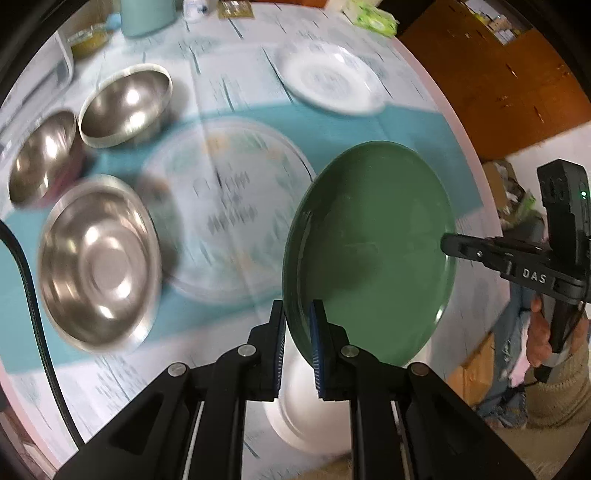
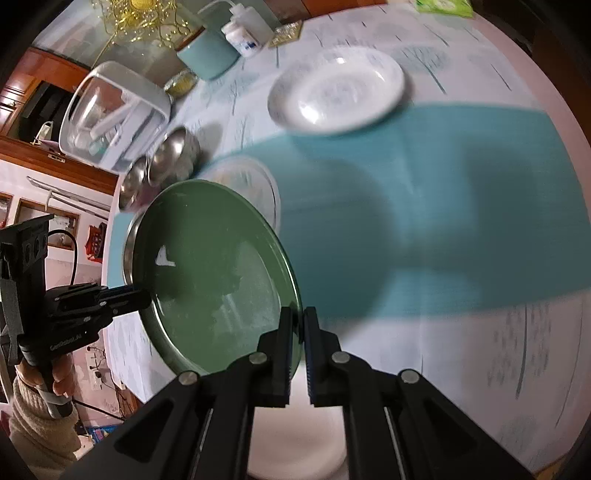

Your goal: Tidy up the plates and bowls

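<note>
Both grippers hold one green plate (image 1: 373, 251) by opposite rims, lifted and tilted above the table. My left gripper (image 1: 297, 332) is shut on its near rim. My right gripper (image 2: 297, 328) is shut on the other rim of the green plate (image 2: 218, 273); it also shows in the left wrist view (image 1: 452, 247). A white plate (image 1: 314, 413) lies on the table below the green one, also in the right wrist view (image 2: 295, 443). Three steel bowls (image 1: 99, 262) (image 1: 125, 103) (image 1: 42, 158) stand at the left. A patterned white plate (image 1: 332, 81) lies at the far side.
A clear glass plate (image 1: 229, 214) lies mid-table on the teal and white cloth (image 2: 461, 221). A teal canister (image 2: 208, 55), white bottles (image 2: 243, 33), a jar (image 2: 181, 83) and a white plastic container (image 2: 118, 114) stand at the far edge. The table edge (image 1: 476, 158) curves at the right.
</note>
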`<action>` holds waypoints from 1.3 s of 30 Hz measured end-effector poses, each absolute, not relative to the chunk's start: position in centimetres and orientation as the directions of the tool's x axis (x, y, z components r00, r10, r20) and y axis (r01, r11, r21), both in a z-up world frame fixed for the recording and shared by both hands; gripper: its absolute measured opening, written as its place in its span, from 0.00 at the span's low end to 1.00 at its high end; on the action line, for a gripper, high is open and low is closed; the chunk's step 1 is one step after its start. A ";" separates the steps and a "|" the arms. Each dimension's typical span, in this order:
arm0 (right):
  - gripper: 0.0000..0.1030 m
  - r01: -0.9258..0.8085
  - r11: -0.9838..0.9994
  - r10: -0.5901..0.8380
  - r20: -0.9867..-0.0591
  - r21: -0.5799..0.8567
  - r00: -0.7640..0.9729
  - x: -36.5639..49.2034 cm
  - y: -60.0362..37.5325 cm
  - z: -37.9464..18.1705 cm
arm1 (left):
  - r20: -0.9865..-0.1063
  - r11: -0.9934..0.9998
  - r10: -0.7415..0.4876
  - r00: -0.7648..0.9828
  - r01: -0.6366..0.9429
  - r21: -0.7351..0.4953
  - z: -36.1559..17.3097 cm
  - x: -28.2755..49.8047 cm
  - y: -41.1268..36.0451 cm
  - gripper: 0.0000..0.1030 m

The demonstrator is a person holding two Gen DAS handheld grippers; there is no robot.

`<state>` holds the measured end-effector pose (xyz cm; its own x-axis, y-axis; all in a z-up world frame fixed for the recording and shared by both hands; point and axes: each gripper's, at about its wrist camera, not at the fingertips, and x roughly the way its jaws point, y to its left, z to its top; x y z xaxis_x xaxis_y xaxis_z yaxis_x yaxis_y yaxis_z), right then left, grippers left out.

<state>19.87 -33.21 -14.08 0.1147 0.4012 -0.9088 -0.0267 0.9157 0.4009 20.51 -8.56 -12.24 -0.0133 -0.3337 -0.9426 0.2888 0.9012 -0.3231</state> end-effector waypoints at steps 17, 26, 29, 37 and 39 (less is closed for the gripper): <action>0.06 0.039 0.941 0.336 -0.942 0.335 -0.019 9.7 -31.6 -19.4 | -0.947 0.906 -0.282 -0.155 0.283 -0.316 -18.7 10.3 -8.3 0.10; 0.06 0.029 0.950 0.313 -0.949 0.312 -0.034 9.8 -30.9 -20.3 | -0.949 0.913 -0.272 -0.160 0.268 -0.307 -19.8 10.4 -9.6 0.10; 0.06 0.025 0.953 0.303 -0.952 0.302 -0.037 9.8 -30.8 -20.6 | -0.949 0.913 -0.270 -0.160 0.270 -0.305 -20.4 10.2 -9.4 0.10; 0.06 0.027 0.956 0.295 -0.955 0.294 -0.040 10.0 -31.0 -21.1 | -0.952 0.915 -0.263 -0.159 0.273 -0.298 -20.9 10.1 -9.7 0.10; 0.06 0.025 0.955 0.295 -0.955 0.294 -0.040 10.0 -31.0 -21.1 | -0.951 0.915 -0.266 -0.160 0.269 -0.301 -20.9 10.1 -9.7 0.10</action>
